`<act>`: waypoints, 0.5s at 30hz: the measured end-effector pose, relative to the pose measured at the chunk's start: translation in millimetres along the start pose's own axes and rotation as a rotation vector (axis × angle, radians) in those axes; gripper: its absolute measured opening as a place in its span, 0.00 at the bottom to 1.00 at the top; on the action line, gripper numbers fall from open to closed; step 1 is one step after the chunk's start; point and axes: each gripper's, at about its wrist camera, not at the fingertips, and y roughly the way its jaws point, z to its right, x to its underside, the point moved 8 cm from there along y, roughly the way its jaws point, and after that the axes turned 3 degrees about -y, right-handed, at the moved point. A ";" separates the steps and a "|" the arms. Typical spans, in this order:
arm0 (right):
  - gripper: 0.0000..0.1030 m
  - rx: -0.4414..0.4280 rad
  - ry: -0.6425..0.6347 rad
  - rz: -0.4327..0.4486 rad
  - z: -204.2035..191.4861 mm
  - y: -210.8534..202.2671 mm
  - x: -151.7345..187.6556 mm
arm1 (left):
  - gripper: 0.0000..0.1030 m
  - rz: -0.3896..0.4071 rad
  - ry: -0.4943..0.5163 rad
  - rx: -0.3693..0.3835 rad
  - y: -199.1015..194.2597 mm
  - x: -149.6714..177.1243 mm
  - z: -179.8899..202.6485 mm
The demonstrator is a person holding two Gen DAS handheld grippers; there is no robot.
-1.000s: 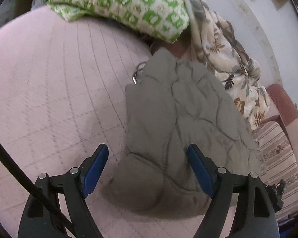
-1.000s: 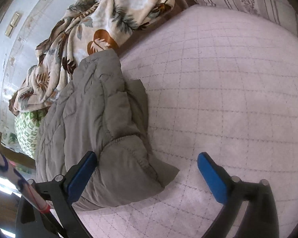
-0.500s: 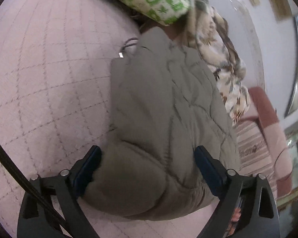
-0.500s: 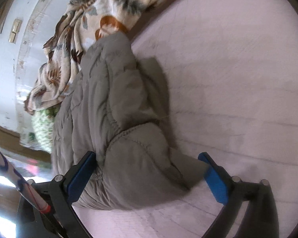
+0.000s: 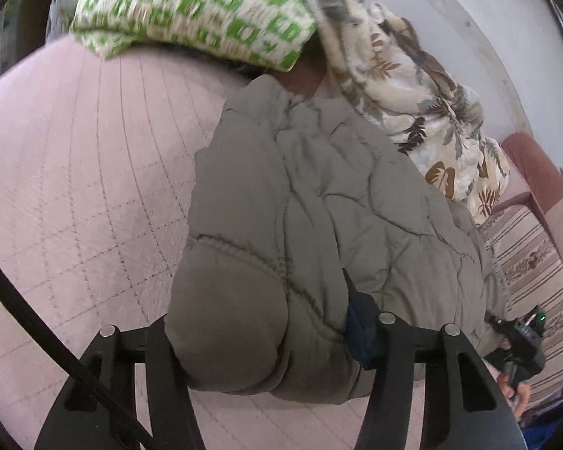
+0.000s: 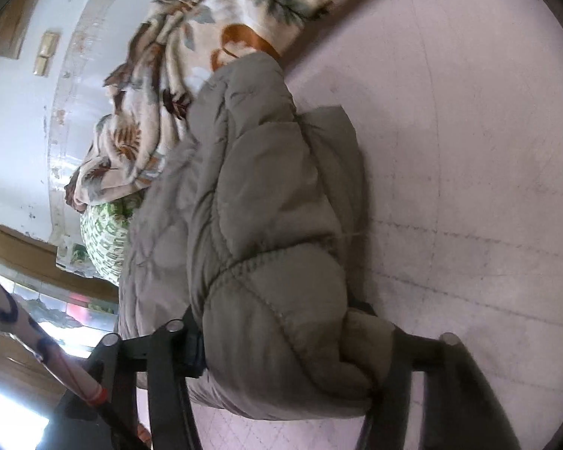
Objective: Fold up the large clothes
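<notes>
On a pink quilted bedspread [image 5: 75, 172] a bulky grey-green quilted jacket [image 5: 319, 206] is laid, folded into a thick bundle. Its near end is pinched by the left gripper [image 5: 259, 322], w/ padding bulged between the jaws. The opposite end is clamped by the right gripper [image 6: 281, 341], fabric squeezed between its arms. Behind the jacket, a leaf-print blanket [image 5: 424, 112] & a green-and-white checked cushion [image 5: 191, 7] are seen by the wall; a striped pillow [image 5: 525, 262] is at far right.
</notes>
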 end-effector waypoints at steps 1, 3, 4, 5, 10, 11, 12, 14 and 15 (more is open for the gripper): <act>0.55 0.005 -0.008 0.010 -3.8 -5.2 -0.1 | 0.53 0.006 0.007 -0.003 -5.4 2.5 2.2; 0.54 -0.002 -0.009 0.022 -7.4 -13.2 0.1 | 0.52 0.008 0.007 -0.001 -13.1 7.3 3.5; 0.54 -0.008 -0.010 0.024 -8.5 -18.0 0.6 | 0.52 0.008 0.007 0.003 -16.8 9.9 3.8; 0.53 -0.011 -0.011 0.025 -9.1 -21.3 0.9 | 0.52 0.007 0.005 0.006 -20.7 12.9 3.4; 0.53 -0.008 -0.039 0.021 -8.6 -37.1 10.8 | 0.52 0.000 -0.002 -0.001 -29.5 24.8 5.1; 0.53 -0.008 -0.039 0.018 -7.3 -39.7 14.0 | 0.52 -0.004 -0.004 -0.003 -30.4 27.7 4.5; 0.53 -0.008 -0.040 0.015 -5.7 -42.7 16.4 | 0.52 -0.006 -0.003 -0.005 -30.9 30.5 4.8; 0.53 -0.007 -0.041 0.010 -1.9 -47.4 21.7 | 0.53 -0.023 0.001 -0.018 -27.9 37.3 3.2; 0.53 -0.004 -0.040 0.007 1.6 -49.6 24.2 | 0.53 -0.030 0.004 -0.027 -25.1 40.2 2.5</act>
